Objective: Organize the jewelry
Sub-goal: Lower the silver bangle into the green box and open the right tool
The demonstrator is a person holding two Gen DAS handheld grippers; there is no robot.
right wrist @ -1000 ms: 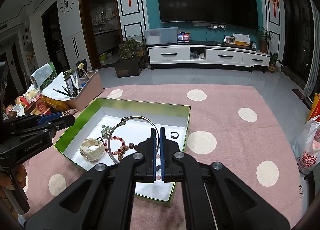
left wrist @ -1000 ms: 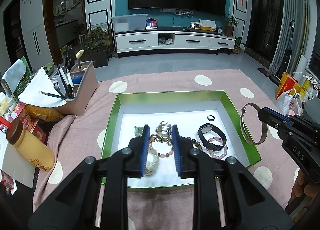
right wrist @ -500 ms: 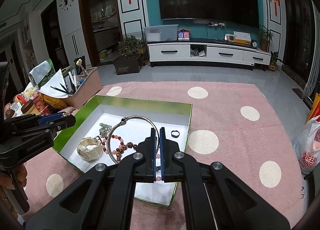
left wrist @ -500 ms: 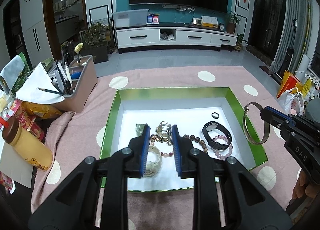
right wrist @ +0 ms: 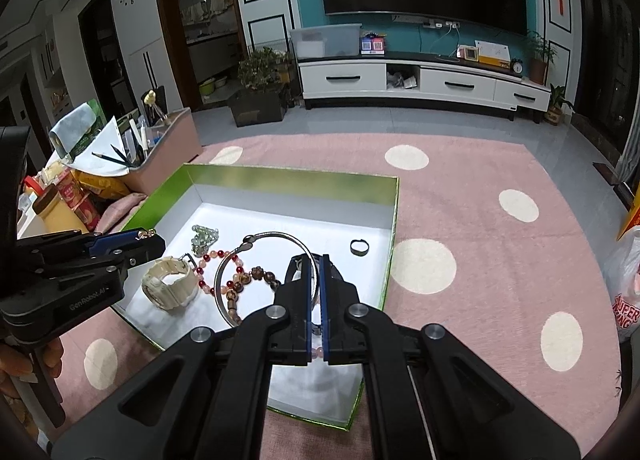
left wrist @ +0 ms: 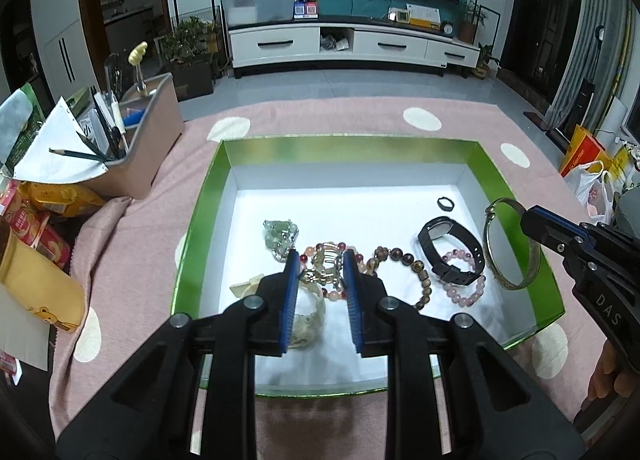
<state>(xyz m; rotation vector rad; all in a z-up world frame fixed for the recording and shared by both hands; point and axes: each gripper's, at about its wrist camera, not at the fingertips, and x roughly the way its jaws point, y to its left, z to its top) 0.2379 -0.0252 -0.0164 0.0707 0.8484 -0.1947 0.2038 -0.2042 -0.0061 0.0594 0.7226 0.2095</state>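
Observation:
A green box with a white floor lies on the pink dotted cloth. In it are a cream watch, a black watch, a pink bead bracelet, a brown bead bracelet, a jade piece and a small black ring. My left gripper hangs low over the box's middle, shut on a small gold bracelet. My right gripper is shut on a thin metal bangle, held just above the box's right side, bangle upright.
A beige organiser with pens and paper stands left of the box. Snack packets and a yellow bottle lie at the far left. Plastic bags sit off the cloth's right edge. A hand grips each handle.
Both grippers have come down and forward toward the box, each keeping its hold. The bangle has moved from beyond the right wall to over the box's right side.

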